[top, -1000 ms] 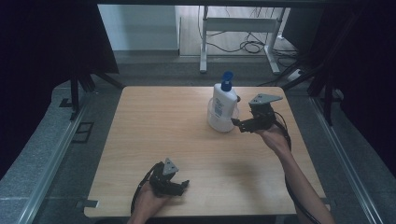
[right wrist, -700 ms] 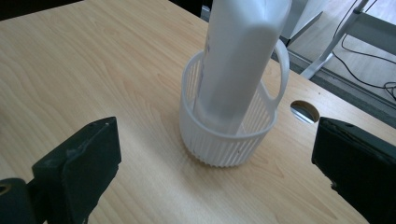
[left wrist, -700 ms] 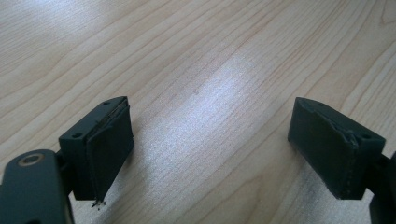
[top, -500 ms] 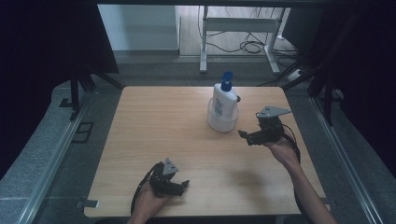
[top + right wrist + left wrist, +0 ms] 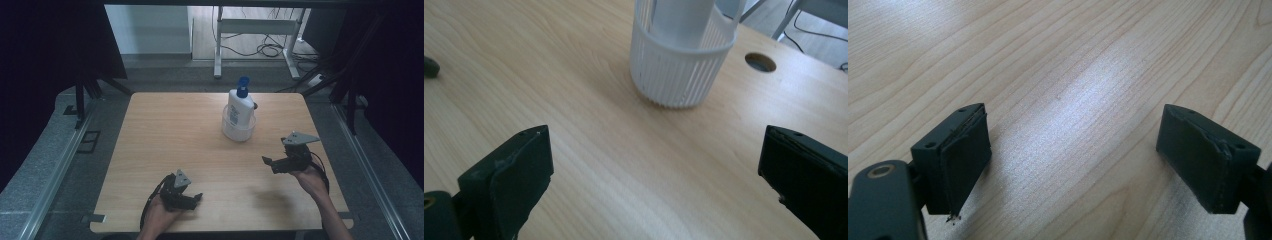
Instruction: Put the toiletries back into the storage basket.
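You are looking at a white bottle (image 5: pixel 239 109) with a blue pump cap, standing upright inside a white ribbed basket (image 5: pixel 237 131) toward the far middle of the wooden table (image 5: pixel 165 135). In the right gripper view the basket (image 5: pixel 681 70) is showing fine vertical slats and a solid band at its rim, and the bottle's pale body (image 5: pixel 684 17) is rising out of it; nothing else is showing inside the basket. Just beyond the basket a round hole (image 5: pixel 760 62) is cut through the tabletop.

Compared with a second ago, you are now holding your right gripper (image 5: pixel 272 163) well back from the bottle: it was right beside the basket then, and it has been drawing toward your side of the table since. It is sitting near the right edge, pointing left, with its jaws spread wide and holding nothing; in its own view they are framing bare wood with the basket ahead between them.

Your left gripper (image 5: pixel 192 199) is staying where it was, low at the near edge of the table, well apart from the basket. Its jaws are standing wide open too, gripping nothing, with only wood grain (image 5: pixel 1073 100) between them. The bottle and basket are standing where they stood a second ago.
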Demonstrator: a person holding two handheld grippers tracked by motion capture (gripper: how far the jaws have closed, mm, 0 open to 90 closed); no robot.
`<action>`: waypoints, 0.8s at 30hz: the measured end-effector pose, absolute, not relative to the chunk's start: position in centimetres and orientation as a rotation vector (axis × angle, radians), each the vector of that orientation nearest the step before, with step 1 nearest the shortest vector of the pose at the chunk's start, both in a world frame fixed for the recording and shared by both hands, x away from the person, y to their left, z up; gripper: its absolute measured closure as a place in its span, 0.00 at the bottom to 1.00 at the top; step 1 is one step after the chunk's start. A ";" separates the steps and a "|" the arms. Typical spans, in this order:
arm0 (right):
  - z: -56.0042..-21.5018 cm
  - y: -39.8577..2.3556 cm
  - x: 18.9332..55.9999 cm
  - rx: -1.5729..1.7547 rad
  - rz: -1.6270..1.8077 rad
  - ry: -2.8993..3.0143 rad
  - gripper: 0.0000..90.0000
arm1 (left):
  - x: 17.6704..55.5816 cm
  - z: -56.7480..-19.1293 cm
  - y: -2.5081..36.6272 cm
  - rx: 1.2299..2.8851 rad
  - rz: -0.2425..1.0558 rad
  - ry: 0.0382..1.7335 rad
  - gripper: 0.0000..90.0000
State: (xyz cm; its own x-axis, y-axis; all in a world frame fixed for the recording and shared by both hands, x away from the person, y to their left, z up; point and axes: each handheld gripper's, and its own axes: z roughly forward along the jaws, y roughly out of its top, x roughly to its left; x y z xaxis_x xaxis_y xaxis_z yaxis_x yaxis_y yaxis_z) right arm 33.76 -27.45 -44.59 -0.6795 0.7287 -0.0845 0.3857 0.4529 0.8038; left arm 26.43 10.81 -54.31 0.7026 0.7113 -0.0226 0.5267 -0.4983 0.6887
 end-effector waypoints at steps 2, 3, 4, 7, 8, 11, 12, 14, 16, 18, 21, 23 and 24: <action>-45.7 -27.9 33.1 0.968 1.109 2.292 0.01 | 26.4 -54.3 10.8 2.220 0.347 0.938 0.15; -45.7 -27.9 33.1 0.968 1.109 2.292 0.01 | 26.4 -54.3 10.8 2.221 0.347 0.937 0.15; -46.0 -28.0 32.9 0.976 1.104 2.293 0.01 | 26.4 -54.3 10.8 2.221 0.348 0.936 0.15; -47.6 -28.3 32.1 0.998 1.078 2.310 0.01 | 26.4 -54.3 10.8 2.212 0.346 0.944 0.15; -48.0 -28.3 31.9 0.999 1.072 2.314 0.01 | 26.4 -54.3 10.8 2.212 0.346 0.944 0.15; -49.2 -28.4 31.4 1.000 1.052 2.329 0.01 | 26.4 -54.3 10.8 2.212 0.346 0.946 0.15; -49.2 -28.4 31.4 1.000 1.052 2.329 0.01 | 26.4 -54.3 10.8 2.212 0.346 0.947 0.15; -50.0 -28.4 31.2 1.007 1.041 2.343 0.01 | 26.4 -54.3 10.8 2.211 0.346 0.950 0.15; -50.9 -28.4 31.1 1.013 1.020 2.359 0.01 | 26.4 -54.3 10.8 2.210 0.346 0.950 0.15; -52.0 -28.4 30.9 1.017 0.998 2.381 0.01 | 26.4 -54.3 10.8 2.210 0.346 0.950 0.15; -52.9 -28.2 30.8 1.025 0.996 2.405 0.01 | 26.4 -54.3 10.8 2.210 0.346 0.950 0.15; -53.5 -28.0 30.6 1.027 0.989 2.420 0.01 | 26.3 -54.3 10.8 2.210 0.346 0.951 0.15; -53.5 -28.0 30.6 1.027 0.989 2.420 0.01 | 26.3 -54.3 10.8 2.210 0.346 0.951 0.15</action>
